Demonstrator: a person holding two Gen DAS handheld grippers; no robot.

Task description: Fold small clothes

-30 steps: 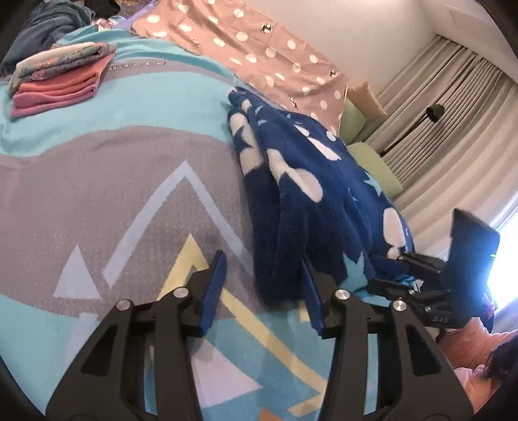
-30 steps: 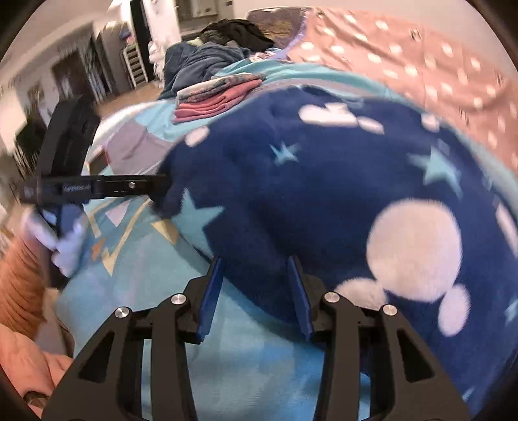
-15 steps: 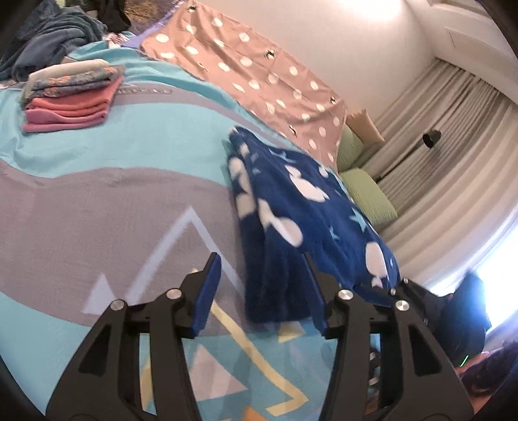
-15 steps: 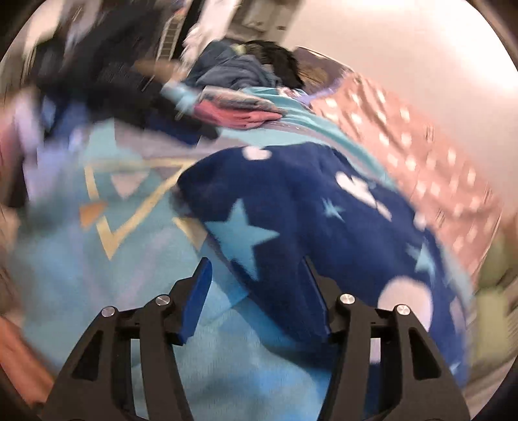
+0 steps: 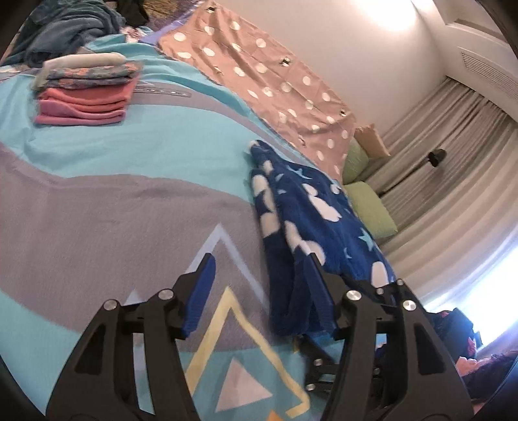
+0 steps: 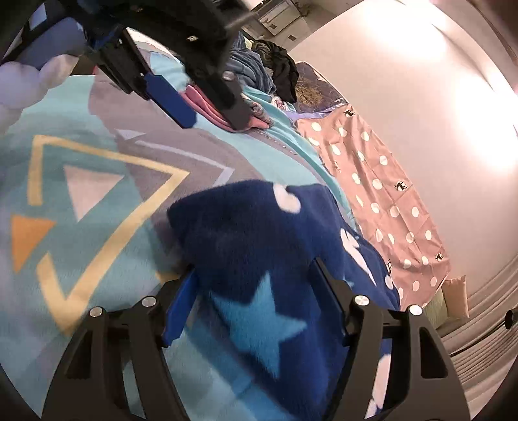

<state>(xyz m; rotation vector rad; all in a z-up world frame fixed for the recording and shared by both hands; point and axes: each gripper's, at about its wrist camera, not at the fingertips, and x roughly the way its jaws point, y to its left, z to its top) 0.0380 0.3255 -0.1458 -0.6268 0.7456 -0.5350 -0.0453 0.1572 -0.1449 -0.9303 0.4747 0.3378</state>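
A dark blue fleece garment (image 5: 307, 207) with white spots and light blue stars lies folded on the patterned bedspread (image 5: 113, 210). In the left wrist view my left gripper (image 5: 259, 291) hovers at its near end. The jaws are opening; the right finger rests against the fleece and the left pad (image 5: 197, 291) stands clear over the spread. My right gripper (image 6: 255, 291) straddles the garment's (image 6: 259, 243) near corner, jaws opening, fleece between them without being pinched. The left gripper (image 6: 168, 94) shows at the top of the right wrist view.
A stack of folded pink and patterned clothes (image 5: 84, 90) sits far left on the bed. A heap of unfolded clothes (image 5: 71, 29) lies behind it. A pink polka-dot sheet (image 5: 259, 74) runs along the wall, with green pillows (image 5: 369, 207) and curtains to the right.
Both pairs of jaws have widened. The left gripper drew back and rose a little. The right gripper swung and rolled round to the garment's near corner.
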